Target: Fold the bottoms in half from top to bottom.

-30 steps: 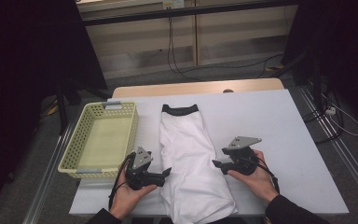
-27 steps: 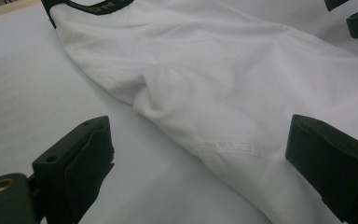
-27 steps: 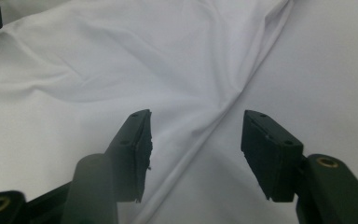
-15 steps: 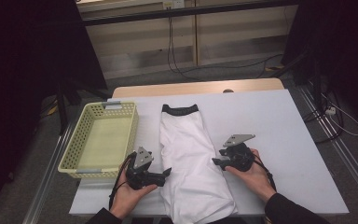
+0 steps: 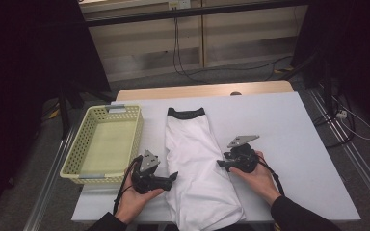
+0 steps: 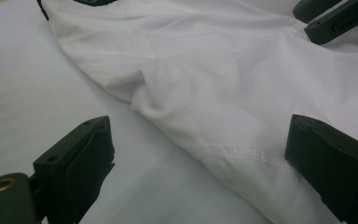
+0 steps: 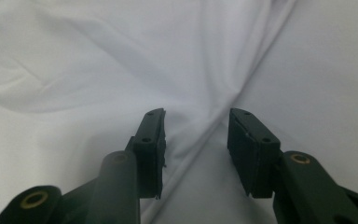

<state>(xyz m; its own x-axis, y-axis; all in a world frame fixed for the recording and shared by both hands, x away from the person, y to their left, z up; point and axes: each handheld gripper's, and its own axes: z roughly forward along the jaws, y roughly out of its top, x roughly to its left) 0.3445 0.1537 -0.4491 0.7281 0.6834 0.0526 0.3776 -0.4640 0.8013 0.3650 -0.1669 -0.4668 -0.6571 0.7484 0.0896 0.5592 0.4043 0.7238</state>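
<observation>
Since a second ago my right hand-held gripper [image 5: 220, 164] has slid in from the bench toward the right edge of the white garment [image 5: 200, 168]; the left hand-held gripper [image 5: 173, 177] has hardly shifted. On the right gripper view its jaws stand apart, straddling a raised fold of the white cloth, with nothing pinched between them. My left hand-held gripper is wide open too: on its own view one jaw sits over bare bench, the other over the cloth, and the stitched hem runs between them.

That garment lies lengthwise down the middle of the bench [image 5: 289, 125], black collar [image 5: 186, 113] at the far end, near end hanging over the front edge. To its left stands a pale yellow perforated basket [image 5: 84, 139], near the bench's left edge, just beside my left hand [image 5: 134, 199].

Beyond the pale bench top a strip of wood shows along the far edge. Around it the room is dim: dark curtains either side, black cables [image 5: 183, 67] trailing over grey floor, light panels at the back.
</observation>
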